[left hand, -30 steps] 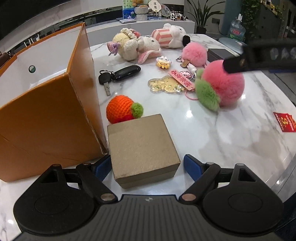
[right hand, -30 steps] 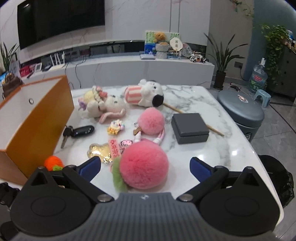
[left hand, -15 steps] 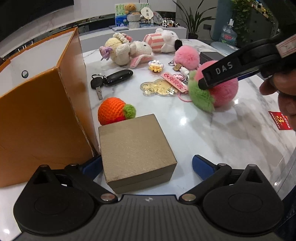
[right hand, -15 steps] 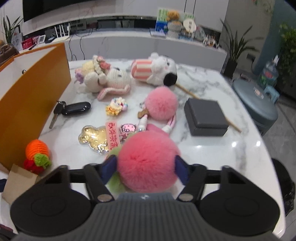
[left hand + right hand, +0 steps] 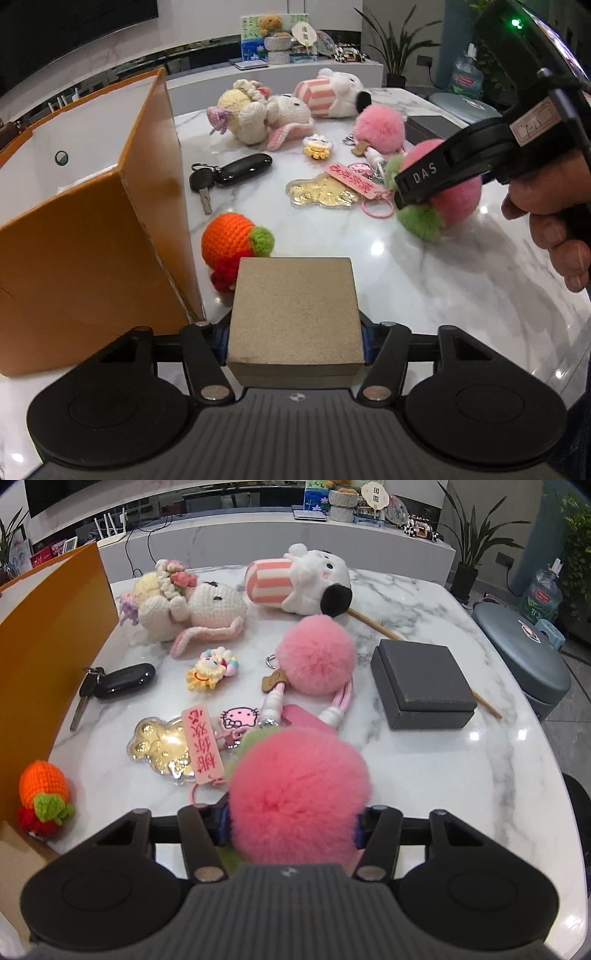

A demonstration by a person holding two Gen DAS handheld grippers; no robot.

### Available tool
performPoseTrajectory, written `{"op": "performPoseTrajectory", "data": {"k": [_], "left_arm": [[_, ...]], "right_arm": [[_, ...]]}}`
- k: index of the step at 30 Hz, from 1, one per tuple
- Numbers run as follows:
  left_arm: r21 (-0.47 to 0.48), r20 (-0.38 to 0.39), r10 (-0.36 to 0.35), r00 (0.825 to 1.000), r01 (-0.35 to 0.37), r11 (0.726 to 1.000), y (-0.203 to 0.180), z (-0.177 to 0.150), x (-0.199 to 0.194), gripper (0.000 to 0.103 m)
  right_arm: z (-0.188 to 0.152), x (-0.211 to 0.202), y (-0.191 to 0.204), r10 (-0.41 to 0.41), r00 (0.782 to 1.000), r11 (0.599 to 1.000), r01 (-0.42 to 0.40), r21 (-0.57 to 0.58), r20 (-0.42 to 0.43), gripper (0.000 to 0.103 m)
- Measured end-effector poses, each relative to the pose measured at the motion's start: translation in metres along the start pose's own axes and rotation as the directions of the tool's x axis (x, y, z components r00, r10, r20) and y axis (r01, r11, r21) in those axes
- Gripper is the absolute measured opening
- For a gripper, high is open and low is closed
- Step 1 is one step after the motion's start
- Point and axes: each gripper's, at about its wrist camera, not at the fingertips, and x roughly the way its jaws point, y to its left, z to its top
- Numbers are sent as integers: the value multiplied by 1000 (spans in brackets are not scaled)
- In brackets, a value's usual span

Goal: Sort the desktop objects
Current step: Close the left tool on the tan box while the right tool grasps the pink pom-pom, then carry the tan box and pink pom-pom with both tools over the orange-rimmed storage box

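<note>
While clamped w/ left claw (image 5: 295, 338), square tan cardboard box (image 5: 295, 310) at near edge of marble tabletop (image 5: 424, 280), beside orange bin (image 5: 92, 240). Right claw (image 5: 293, 823) squeezing fluffy pink-green pompom (image 5: 299, 794), near-centre.

On the table (image 5: 424, 775) we find the open carton (image 5: 92, 229) at left. The car key (image 5: 118, 681) lies beside it, two plush toys (image 5: 192, 605) behind, lidded box (image 5: 421, 686) at right.

White low cabinet (image 5: 258, 535); potted plant (image 5: 472, 550); grey tiled floor (image 5: 569, 723)
</note>
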Motion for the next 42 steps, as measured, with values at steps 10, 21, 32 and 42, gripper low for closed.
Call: {"op": "performPoseTrajectory", "data": {"k": [10, 21, 32, 42], "left_arm": [[8, 6, -11, 1000, 11, 1000, 2, -2, -4, 68], [45, 86, -48, 995, 44, 998, -3, 5, -30, 68], [-118, 163, 19, 986, 0, 993, 0, 28, -69, 68], [-184, 200, 13, 980, 24, 983, 39, 59, -107, 68]], "right_arm": [[-2, -15, -10, 26, 1000, 999, -26, 41, 12, 49], [-4, -52, -26, 55, 995, 993, -63, 95, 89, 48], [-4, -95, -26, 64, 983, 991, -82, 103, 170, 48], [5, -126, 7, 115, 967, 992, -125, 28, 227, 48]]}}
